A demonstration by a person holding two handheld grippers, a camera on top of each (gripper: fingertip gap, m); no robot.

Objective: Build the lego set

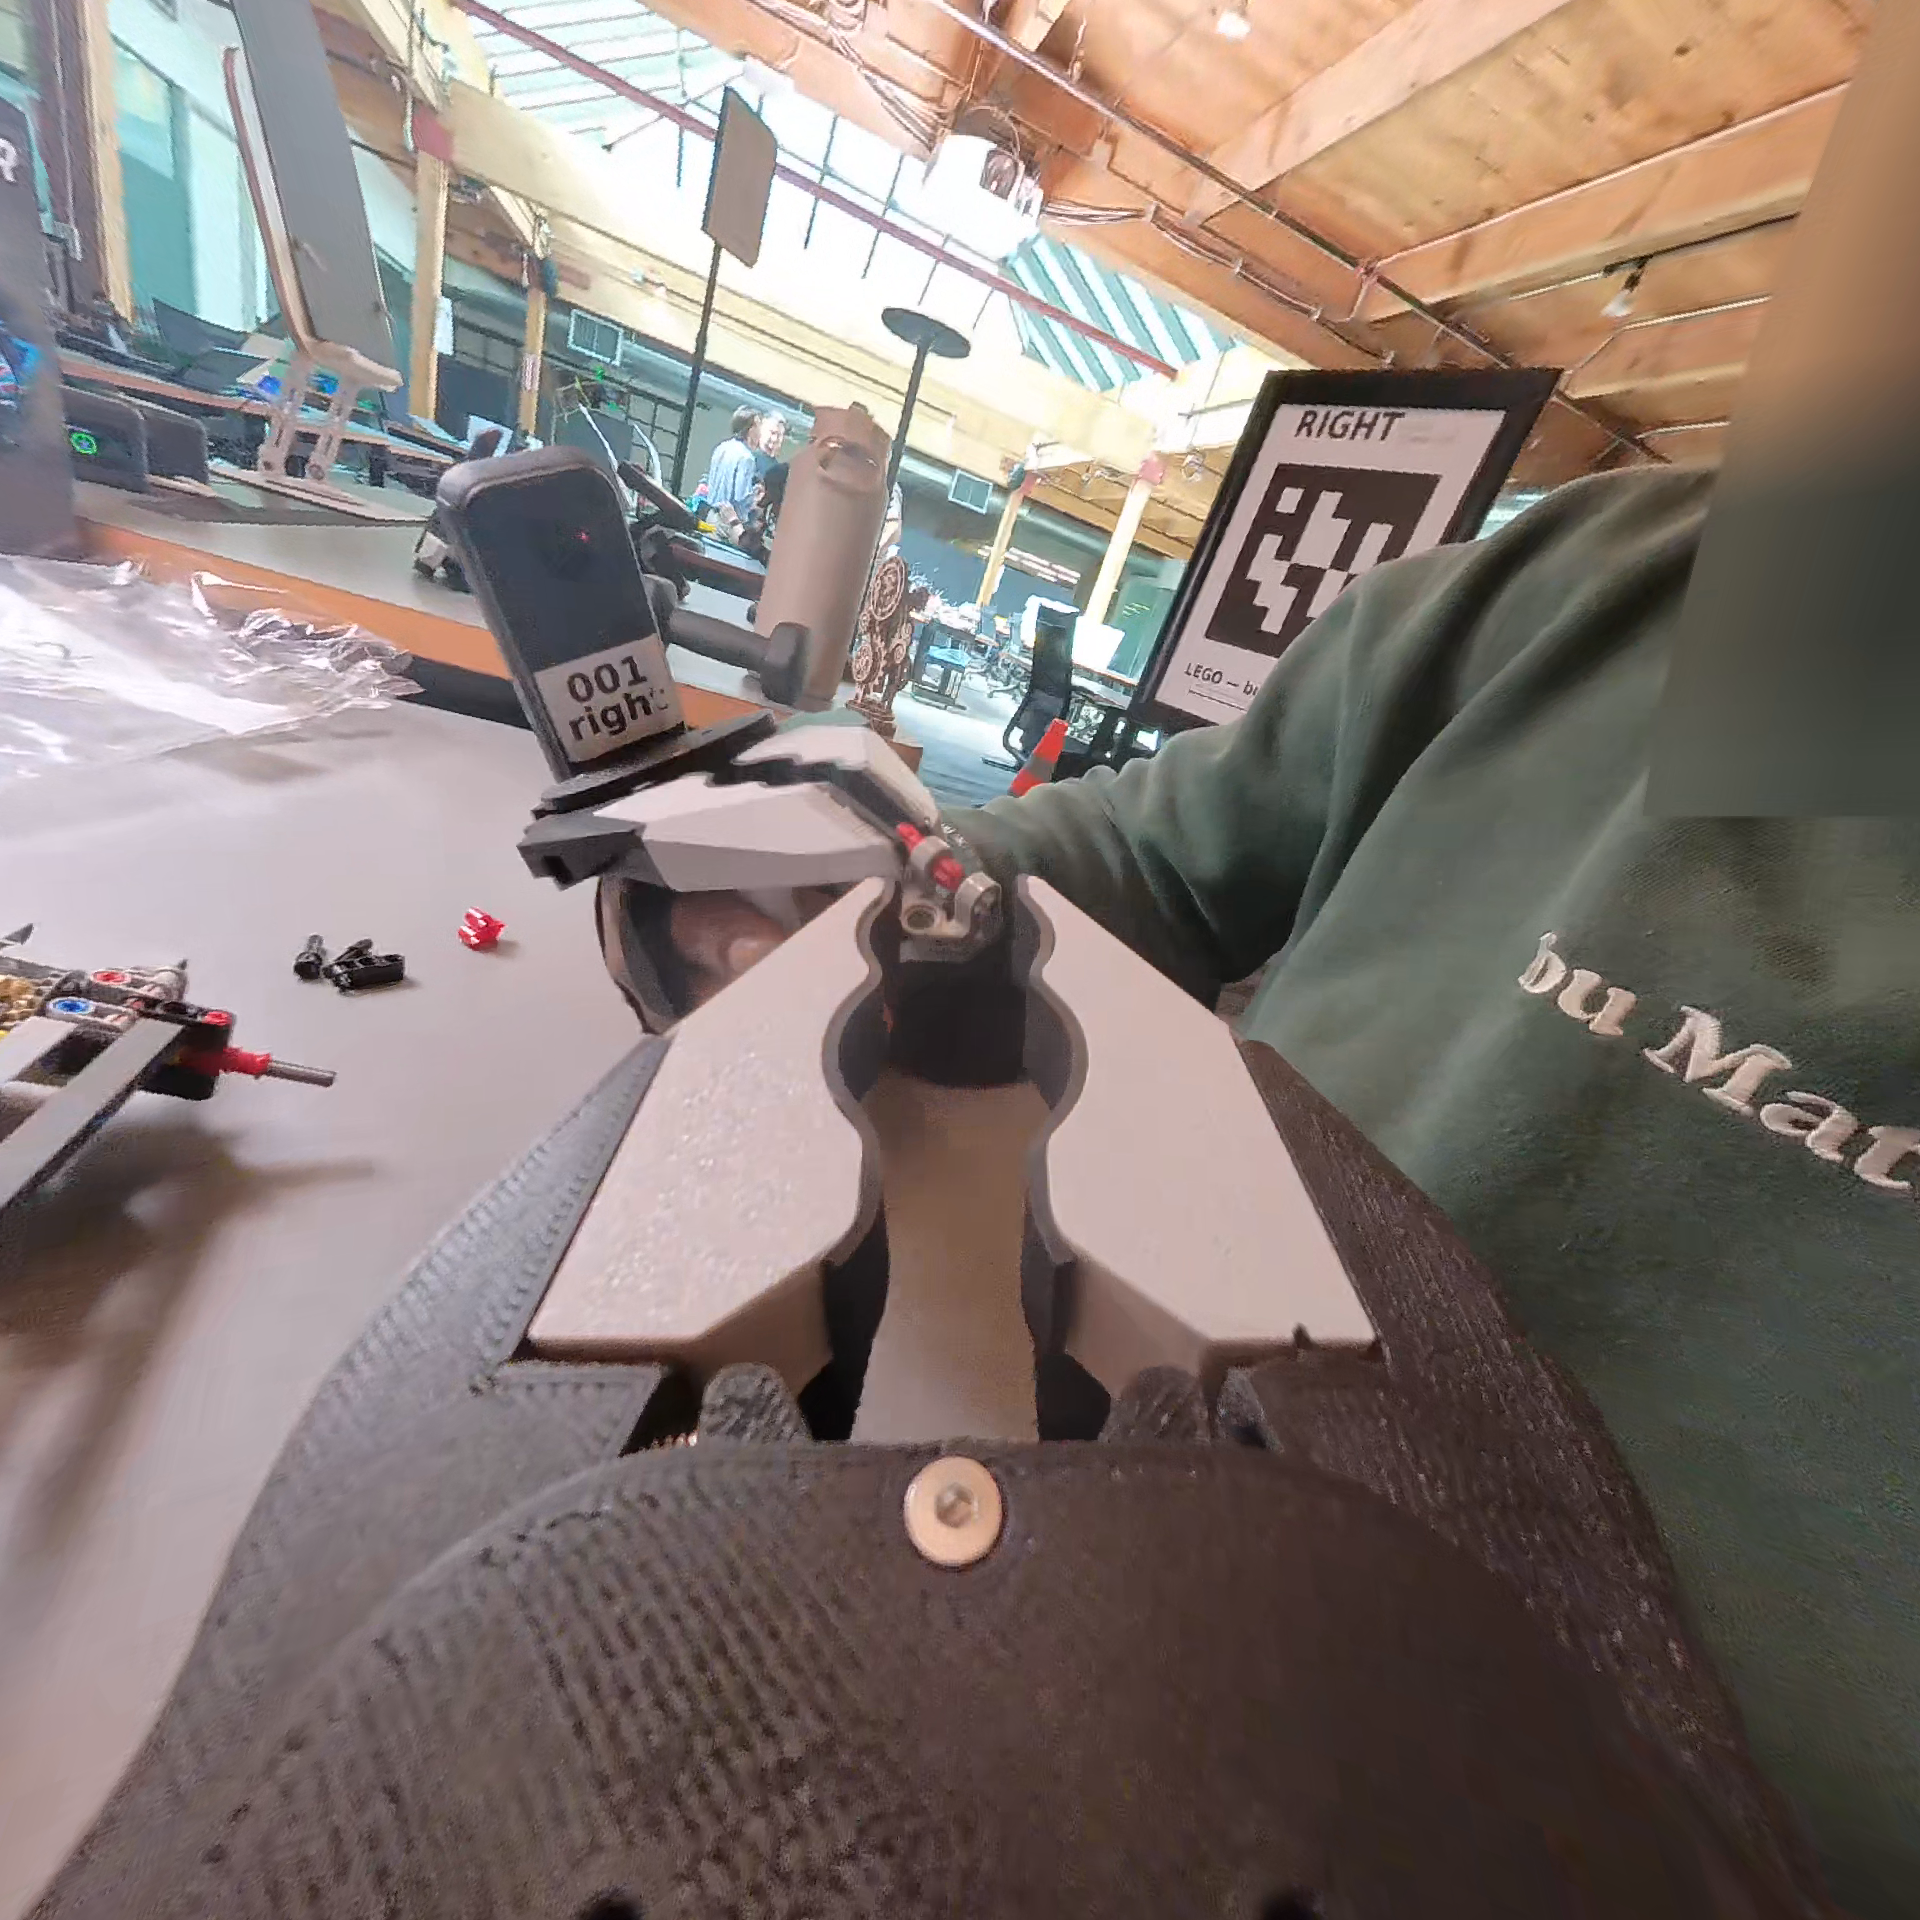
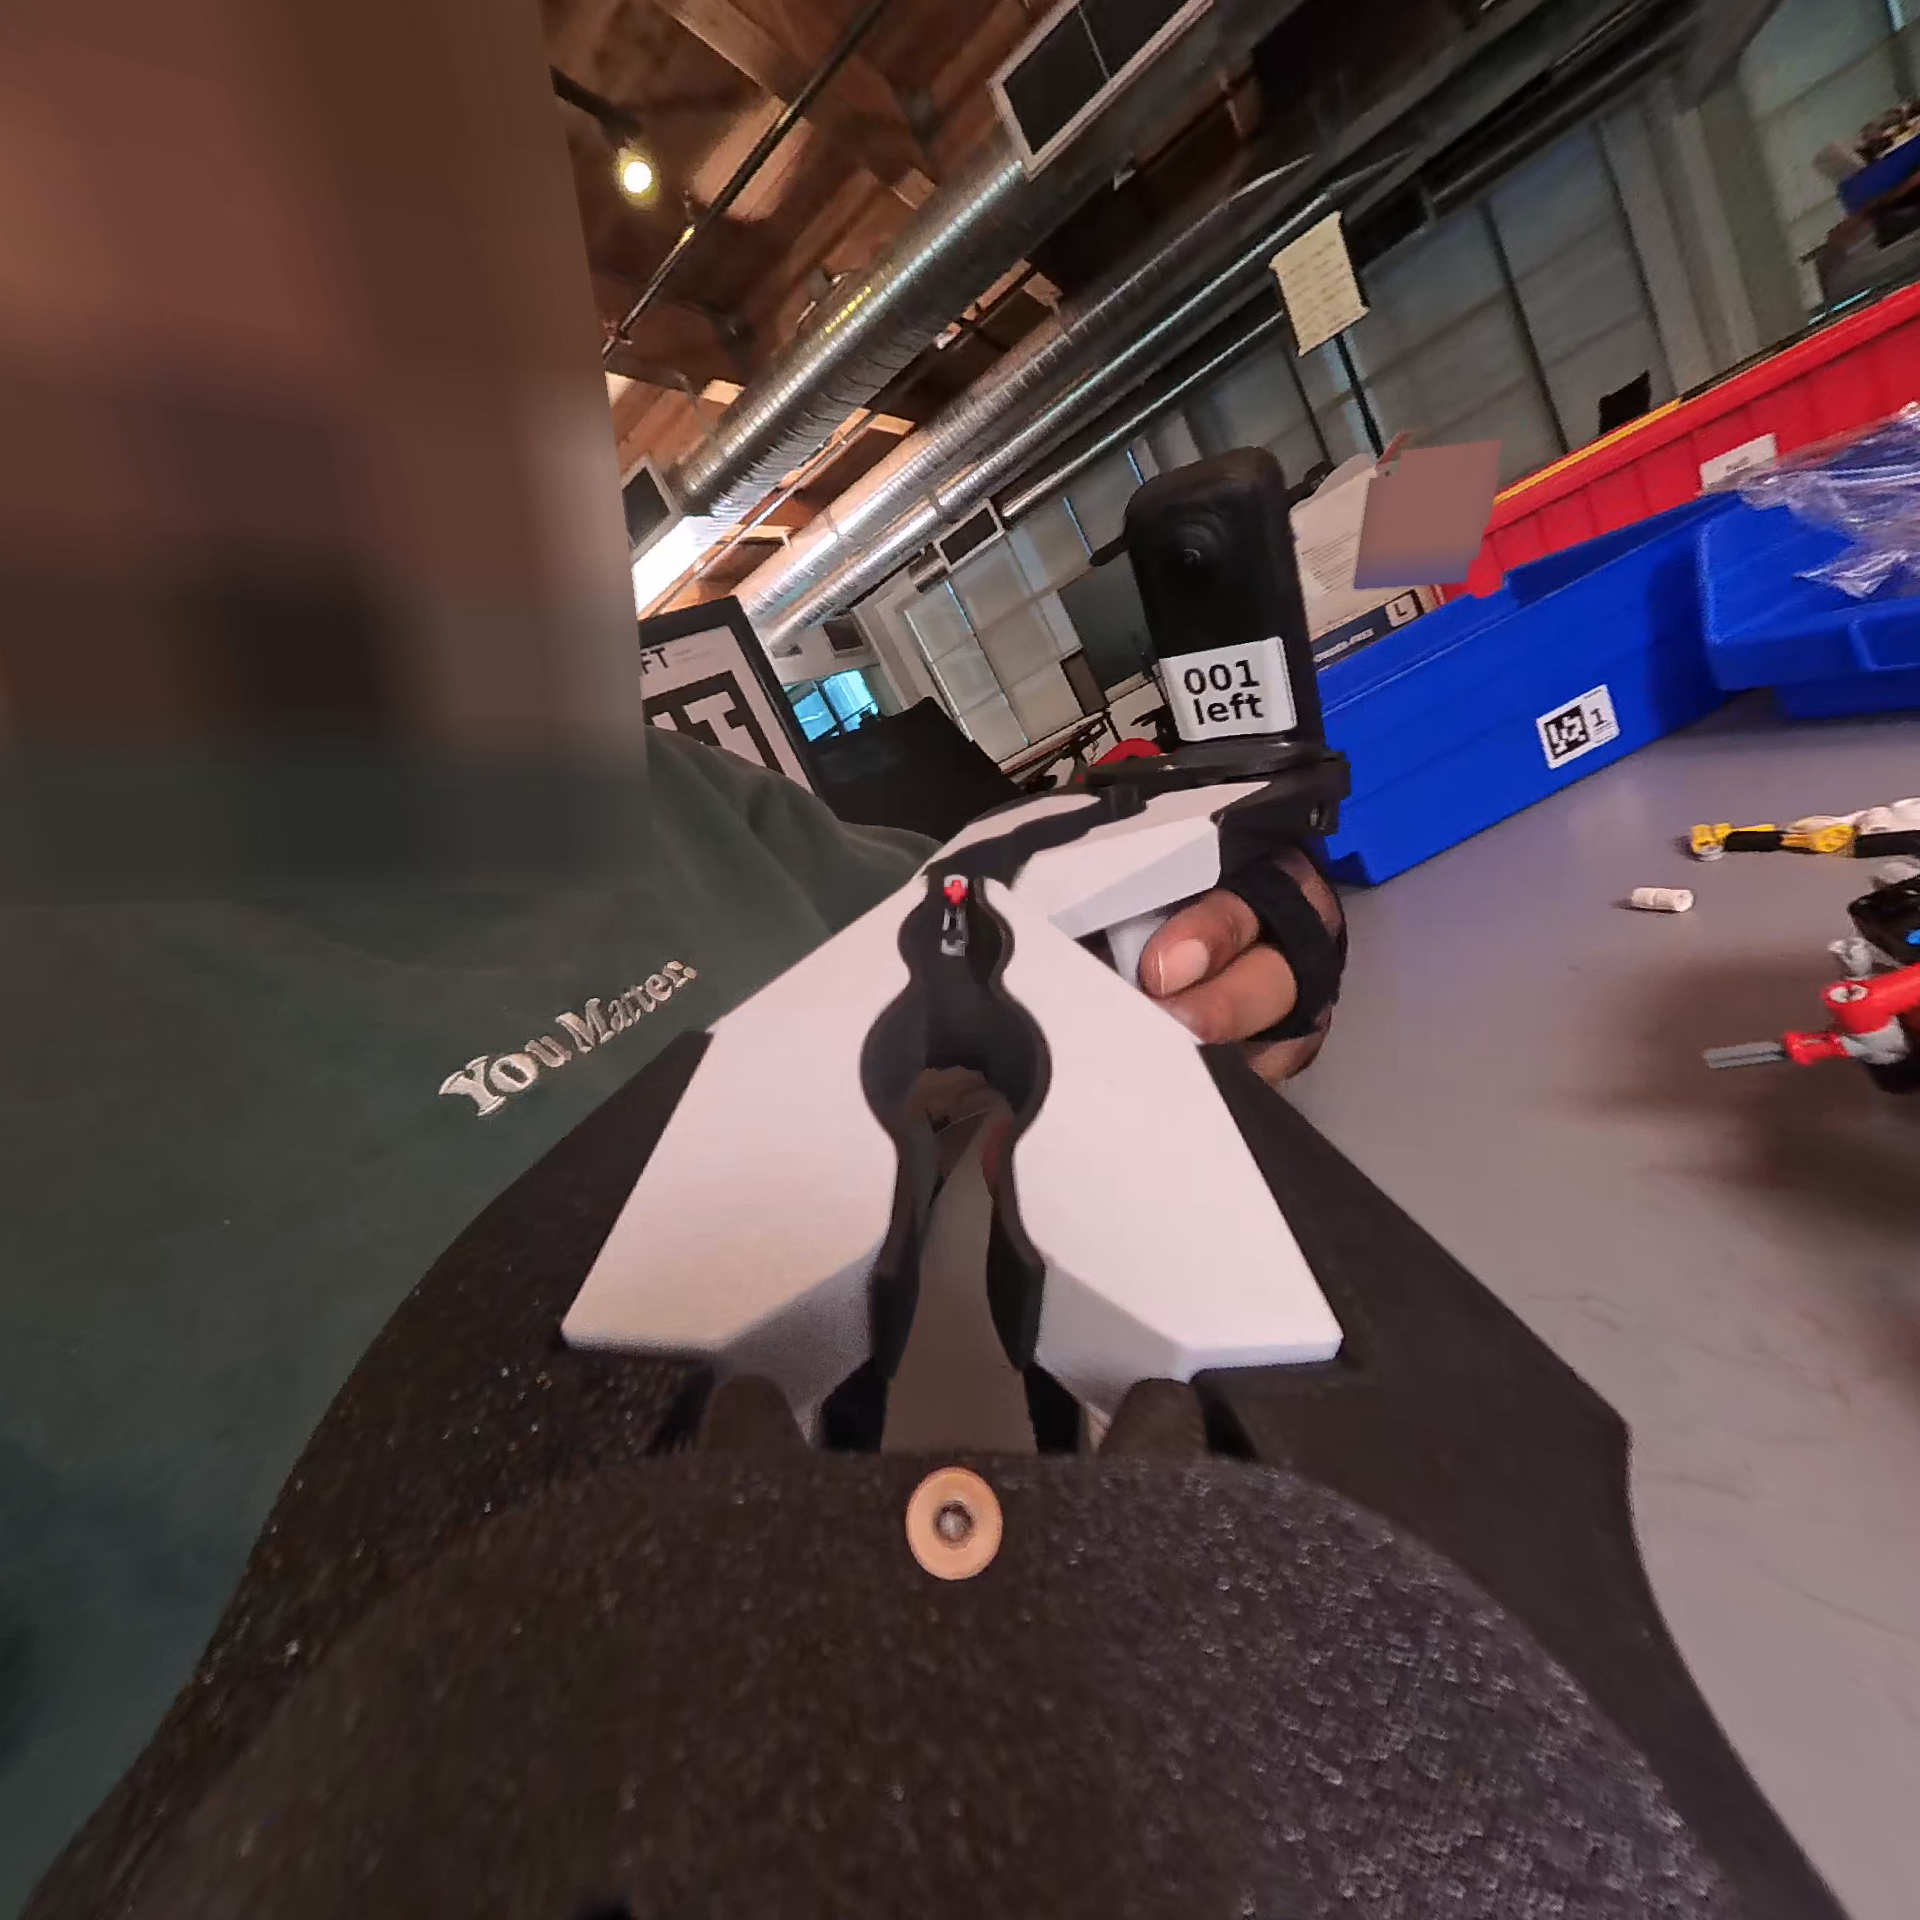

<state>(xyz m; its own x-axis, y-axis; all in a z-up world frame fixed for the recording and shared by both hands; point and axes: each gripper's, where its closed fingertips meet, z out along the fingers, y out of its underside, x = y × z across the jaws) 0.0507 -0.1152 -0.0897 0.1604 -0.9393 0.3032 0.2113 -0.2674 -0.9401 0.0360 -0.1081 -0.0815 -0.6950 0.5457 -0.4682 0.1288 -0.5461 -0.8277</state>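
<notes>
A small grey Lego piece with red pins [image 1: 948, 896] is held above the grey table [image 1: 312, 1299], in front of a person's green sweatshirt. My left gripper [image 1: 953, 891] is shut on its near end. My right gripper [image 1: 914, 844] faces it from the far side, its grey fingers [image 1: 769, 821] closing on the same piece. In the right wrist view the piece [image 2: 954, 920] sits between the nearly closed tips of my right gripper [image 2: 956, 896]. The left gripper [image 2: 971, 862] meets it there from the other side, held by a gloved hand [image 2: 1247, 966].
A part-built Lego model [image 1: 114, 1039] lies on the table; it also shows in the right wrist view [image 2: 1870, 1023]. Loose black pins [image 1: 353, 961], a red part [image 1: 480, 925], yellow parts [image 2: 1756, 836] and a white part [image 2: 1660, 900] lie nearby. A blue bin [image 2: 1507, 727] and plastic bags [image 1: 156, 665] sit farther back. Left and right tips are no more than a few centimetres apart.
</notes>
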